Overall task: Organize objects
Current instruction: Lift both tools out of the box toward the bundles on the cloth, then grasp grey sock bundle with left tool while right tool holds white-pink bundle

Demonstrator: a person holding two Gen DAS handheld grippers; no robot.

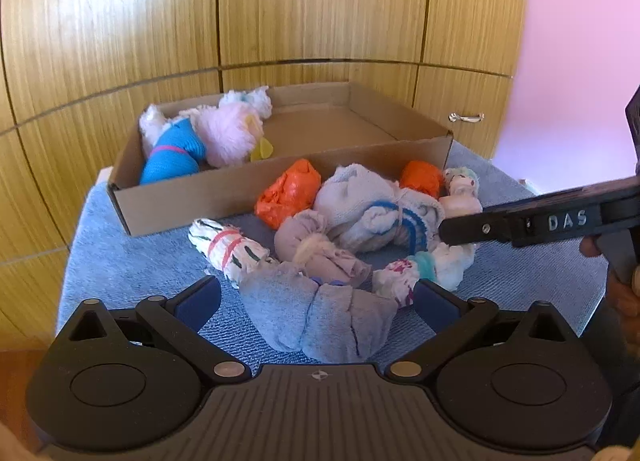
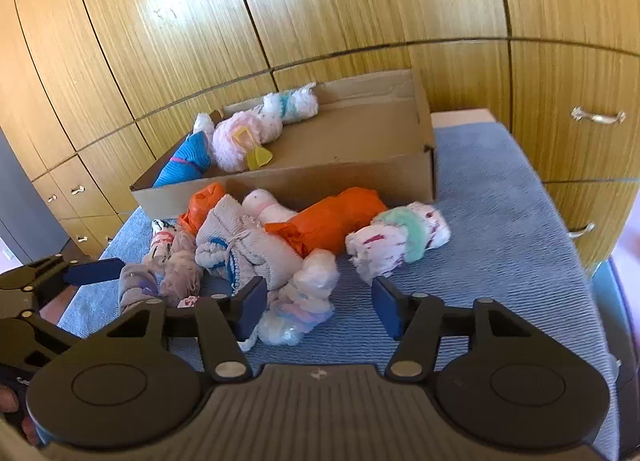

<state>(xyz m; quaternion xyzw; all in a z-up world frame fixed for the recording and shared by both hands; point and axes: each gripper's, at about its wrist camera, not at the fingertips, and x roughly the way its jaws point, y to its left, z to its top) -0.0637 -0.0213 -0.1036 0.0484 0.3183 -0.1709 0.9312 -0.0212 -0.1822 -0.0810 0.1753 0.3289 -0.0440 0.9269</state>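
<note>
Several rolled sock bundles lie in a heap on a blue towel (image 1: 120,261) in front of an open cardboard box (image 1: 200,199) (image 2: 320,185). In the left wrist view my left gripper (image 1: 318,301) stands open around a grey-blue bundle (image 1: 320,317), its pads clear of the cloth. My right gripper (image 2: 320,309) is open over a white, pink and blue bundle (image 2: 304,297); the left pad is at its edge and the right pad stands apart. The box holds a blue roll (image 1: 176,153) and a pink fluffy bundle (image 1: 228,137). The right gripper's finger (image 1: 480,225) reaches in from the right.
Orange bundles (image 2: 332,221), a grey striped bundle (image 1: 372,213) and a white bundle with a teal band (image 2: 400,239) fill the heap. The box's right half (image 2: 360,141) is bare. Wooden cupboard doors (image 2: 360,1) with metal handles (image 2: 598,116) stand close behind. The left gripper's finger (image 2: 96,271) shows at left.
</note>
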